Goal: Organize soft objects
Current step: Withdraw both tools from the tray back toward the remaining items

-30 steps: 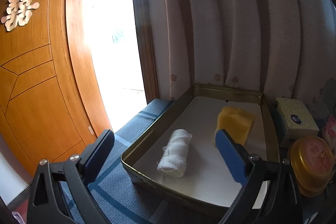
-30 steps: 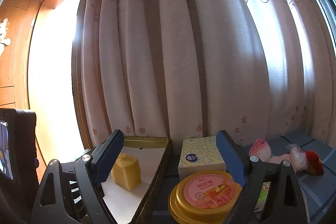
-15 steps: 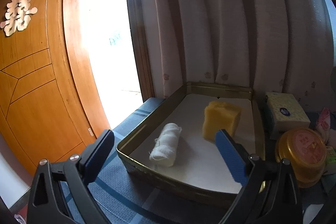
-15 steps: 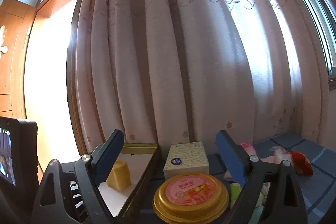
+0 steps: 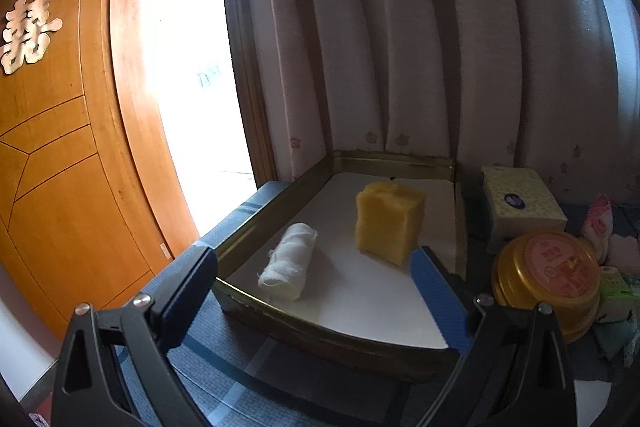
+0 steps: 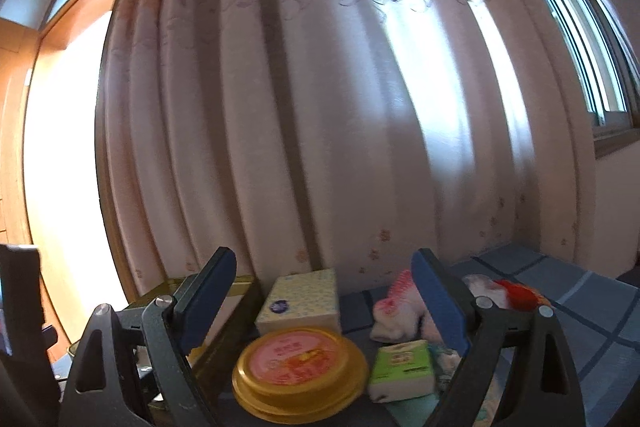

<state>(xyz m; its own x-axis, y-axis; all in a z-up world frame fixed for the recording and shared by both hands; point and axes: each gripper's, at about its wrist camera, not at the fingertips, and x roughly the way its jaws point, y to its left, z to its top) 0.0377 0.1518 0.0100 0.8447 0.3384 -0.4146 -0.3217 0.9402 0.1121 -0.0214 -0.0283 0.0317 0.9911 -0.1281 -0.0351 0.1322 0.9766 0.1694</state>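
Both claws gape wide with nothing between the pads: my left gripper (image 5: 312,291) hangs just in front of the gold metal tray (image 5: 344,327), my right gripper (image 6: 324,299) over the clutter beside it. Inside the tray, on its white liner, the rolled white cloth (image 5: 289,261) lies near the front-left and the yellow sponge block (image 5: 389,221) stands upright just behind it, apart. Right of the tray sit the round gold tin (image 6: 300,371), the tissue box (image 6: 300,301), a green tissue pack (image 6: 402,367) and a pink-and-white soft toy (image 6: 396,311) on the blue checked cloth (image 6: 580,291).
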